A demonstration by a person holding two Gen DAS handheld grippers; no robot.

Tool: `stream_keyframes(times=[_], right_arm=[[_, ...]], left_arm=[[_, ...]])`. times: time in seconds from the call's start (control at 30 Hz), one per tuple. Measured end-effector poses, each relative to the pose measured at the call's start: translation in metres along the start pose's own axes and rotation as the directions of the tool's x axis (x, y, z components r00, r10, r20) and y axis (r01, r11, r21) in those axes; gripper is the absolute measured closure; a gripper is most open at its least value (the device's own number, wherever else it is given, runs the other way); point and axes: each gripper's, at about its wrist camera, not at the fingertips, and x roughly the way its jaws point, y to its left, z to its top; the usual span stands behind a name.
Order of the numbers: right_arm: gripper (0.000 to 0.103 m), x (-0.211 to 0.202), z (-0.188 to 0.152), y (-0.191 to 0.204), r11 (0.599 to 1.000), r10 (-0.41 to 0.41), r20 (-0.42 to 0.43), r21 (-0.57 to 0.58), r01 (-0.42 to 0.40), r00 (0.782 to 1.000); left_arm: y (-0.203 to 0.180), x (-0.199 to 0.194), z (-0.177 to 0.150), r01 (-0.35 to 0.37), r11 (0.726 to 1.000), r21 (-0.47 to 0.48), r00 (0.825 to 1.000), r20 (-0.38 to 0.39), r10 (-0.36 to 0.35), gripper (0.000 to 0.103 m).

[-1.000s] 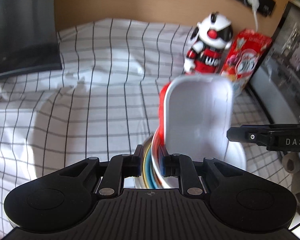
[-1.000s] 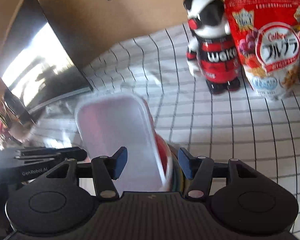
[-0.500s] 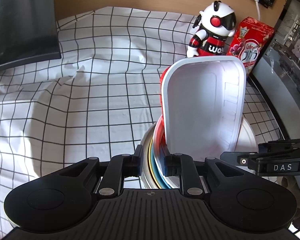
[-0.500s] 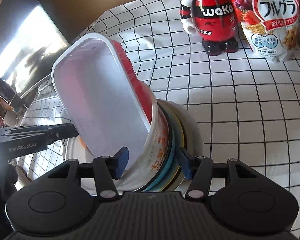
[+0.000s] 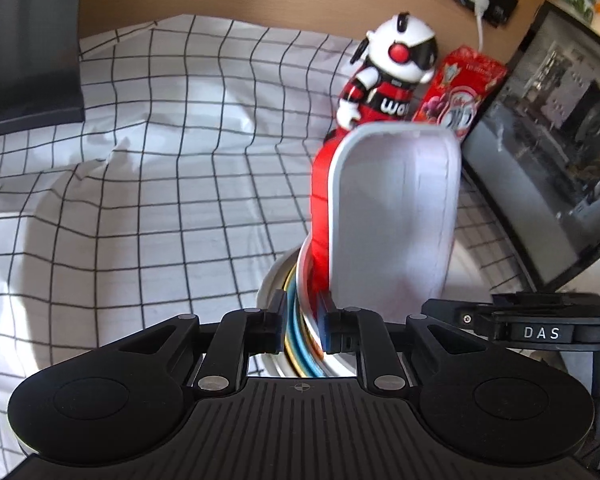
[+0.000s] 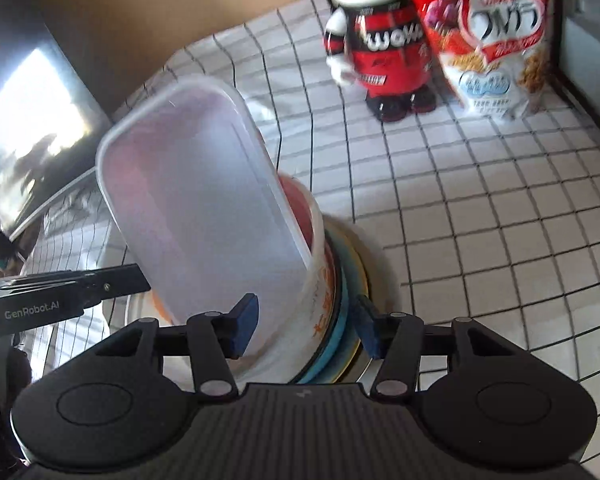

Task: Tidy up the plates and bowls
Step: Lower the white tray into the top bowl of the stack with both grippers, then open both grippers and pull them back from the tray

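Observation:
A stack of plates and bowls with white, yellow and blue rims is held between both grippers above the checked cloth. A white oblong container with a red one behind it stands tilted in the top bowl. My left gripper is shut on the stack's rims. The stack and the white container also show in the right wrist view. My right gripper grips the stack's opposite edge, jaws wide around bowl and plates.
A red, white and black robot figure and a red cereal bag stand at the back of the cloth. A dark monitor stands to the right, another dark screen to the left. A wooden wall lies behind.
Both grippers and the held stack have moved and tilted; the robot figure and cereal bag look nearer in the right wrist view. Both grips are unchanged.

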Motion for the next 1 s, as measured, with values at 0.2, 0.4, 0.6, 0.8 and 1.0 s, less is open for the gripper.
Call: stream_keyframes(times=[0.2, 0.4, 0.6, 0.8, 1.0], right_arm=[[0.051, -0.007, 0.003, -0.015, 0.996, -0.038, 0.028, 0.076, 0.035, 0.999], [0.05, 0.005, -0.001, -0.023, 0.997, -0.001, 0.019, 0.079, 0.0, 1.0], [0.05, -0.012, -0.011, -0.029, 0.994, 0.094, 0.106, 0.046, -0.099, 0.99], [0.047, -0.049, -0.033, -0.03, 0.996, 0.087, 0.19, -0.047, -0.08, 0.978], [0.041, -0.077, -0.077, -0.033, 0.991, 0.103, 0.21, -0.105, -0.082, 0.972]], left_arm=[[-0.001, -0.003, 0.003, 0.014, 1.0, -0.015, 0.999, 0.029, -0.013, 0.086], [-0.002, -0.006, -0.005, -0.021, 0.997, -0.068, 0.998, 0.056, 0.025, 0.086], [-0.018, -0.024, -0.018, -0.082, 0.987, -0.14, 0.987, 0.13, 0.1, 0.086], [-0.056, -0.052, -0.055, -0.114, 0.98, -0.162, 0.969, 0.202, 0.146, 0.086], [-0.094, -0.059, -0.112, -0.165, 0.958, -0.234, 0.955, 0.206, 0.214, 0.088]])
